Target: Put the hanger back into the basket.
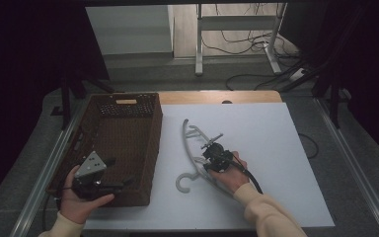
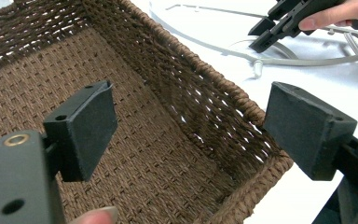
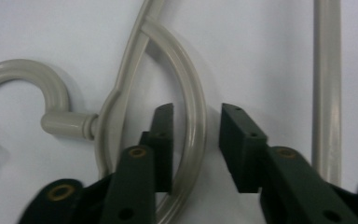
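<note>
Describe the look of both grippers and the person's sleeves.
Both grippers are black. The left gripper has a grey three-cornered plate on top and flat block-shaped pads. A black cable trails from the right gripper. The sleeves are cream.

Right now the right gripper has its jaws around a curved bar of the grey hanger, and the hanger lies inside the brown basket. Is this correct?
Not quite. The hanger lies on the white table surface, beside the brown basket, not inside it; the high view shows this. The right gripper does have its jaws around a curved bar of the hanger.
</note>
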### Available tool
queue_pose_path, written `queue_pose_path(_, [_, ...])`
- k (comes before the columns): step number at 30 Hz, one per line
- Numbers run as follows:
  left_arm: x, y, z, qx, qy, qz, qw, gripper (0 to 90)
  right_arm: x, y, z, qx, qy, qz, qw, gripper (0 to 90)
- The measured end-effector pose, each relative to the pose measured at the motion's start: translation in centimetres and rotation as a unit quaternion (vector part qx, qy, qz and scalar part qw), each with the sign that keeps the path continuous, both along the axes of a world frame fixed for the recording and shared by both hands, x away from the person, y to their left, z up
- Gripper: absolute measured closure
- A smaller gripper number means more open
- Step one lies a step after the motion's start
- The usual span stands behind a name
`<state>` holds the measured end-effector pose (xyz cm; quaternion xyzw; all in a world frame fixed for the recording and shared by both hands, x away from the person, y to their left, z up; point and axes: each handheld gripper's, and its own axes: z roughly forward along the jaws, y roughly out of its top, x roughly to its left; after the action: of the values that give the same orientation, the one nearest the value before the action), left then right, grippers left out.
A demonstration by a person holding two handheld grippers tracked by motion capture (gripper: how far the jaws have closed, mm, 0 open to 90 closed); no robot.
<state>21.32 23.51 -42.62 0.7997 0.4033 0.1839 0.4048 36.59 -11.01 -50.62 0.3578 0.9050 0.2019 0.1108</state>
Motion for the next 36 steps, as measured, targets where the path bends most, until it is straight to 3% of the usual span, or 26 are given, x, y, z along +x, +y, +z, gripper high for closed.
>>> queue_pose_path(4, [0.0, 0.0, 0.0, 0.001, 0.002, 0.001, 1.0, 17.2, 0.0, 0.2, 0.0, 0.002, 0.01, -0.004, 0.9999, 78.1])
queue_pose_path(12, [0.1, 0.1, -0.1, 0.002, 0.007, 0.007, 0.9999, 17.4, 0.1, 0.2, 0.4, 0.007, 0.008, -0.012, 0.9999, 80.3])
queue_pose_path(17, [0.0, 0.0, 0.0, 0.002, 0.006, 0.006, 1.0, 17.5, 0.1, -0.2, 1.4, 0.03, 0.012, -0.019, 0.9993, 80.7])
queue_pose_path(18, [0.0, 0.0, 0.0, 0.002, 0.006, 0.006, 1.0, 17.5, 0.1, -0.5, 2.3, 0.05, 0.007, -0.024, 0.9984, 80.7])
queue_pose_path(20, [0.0, 0.0, 0.0, 0.002, 0.005, 0.007, 1.0, 17.5, 0.1, -0.7, 2.6, 0.058, 0.006, -0.028, 0.9979, 80.7])
queue_pose_path(22, [0.0, 0.1, 0.0, 0.002, 0.005, 0.007, 1.0, 17.5, 0.2, -1.4, 4.0, 0.086, -0.003, -0.036, 0.9957, 80.7])
queue_pose_path(25, [0.0, 0.0, 0.0, 0.002, 0.005, 0.007, 1.0, 17.5, 0.2, -1.8, 4.7, 0.102, -0.004, -0.04, 0.994, 80.8])
queue_pose_path(26, [0.0, 0.0, 0.0, 0.001, 0.006, 0.007, 1.0, 17.5, 0.3, -2.4, 5.5, 0.127, 0.0, -0.048, 0.9907, 80.7])
queue_pose_path(27, [0.0, 0.0, 0.0, 0.001, 0.006, 0.007, 1.0, 17.5, 0.3, -2.4, 5.5, 0.127, 0.0, -0.048, 0.9907, 80.7])
queue_pose_path(28, [0.1, 0.0, -0.1, 0.0, 0.007, 0.008, 0.9999, 17.6, 0.3, -2.9, 6.1, 0.146, 0.0, -0.054, 0.9879, 80.7])
queue_pose_path(29, [0.1, -0.1, -0.2, 0.0, 0.008, 0.01, 0.9999, 17.6, 0.3, -2.9, 6.1, 0.146, 0.0, -0.054, 0.9879, 80.7])
queue_pose_path(30, [0.2, -0.1, -0.2, 0.001, 0.009, 0.009, 0.9999, 17.6, 0.2, -3.3, 6.7, 0.16, -0.003, -0.059, 0.9853, 80.8])
queue_pose_path(33, [0.2, -0.4, -0.2, 0.003, 0.009, 0.005, 0.9999, 17.7, 0.2, -3.7, 7.3, 0.176, -0.004, -0.062, 0.9825, 80.8])
queue_pose_path(34, [0.2, -0.5, -0.2, 0.003, 0.008, 0.003, 1.0, 17.7, 0.1, -4.0, 7.8, 0.194, -0.005, -0.062, 0.979, 80.8])
queue_pose_path(35, [0.2, -0.6, -0.2, 0.003, 0.007, 0.002, 1.0, 17.7, 0.1, -4.0, 7.8, 0.194, -0.005, -0.062, 0.979, 80.8])
queue_pose_path(36, [0.1, -0.7, -0.1, 0.003, 0.006, 0.001, 1.0, 17.7, 0.0, -4.3, 8.3, 0.212, -0.003, -0.063, 0.9753, 80.9])
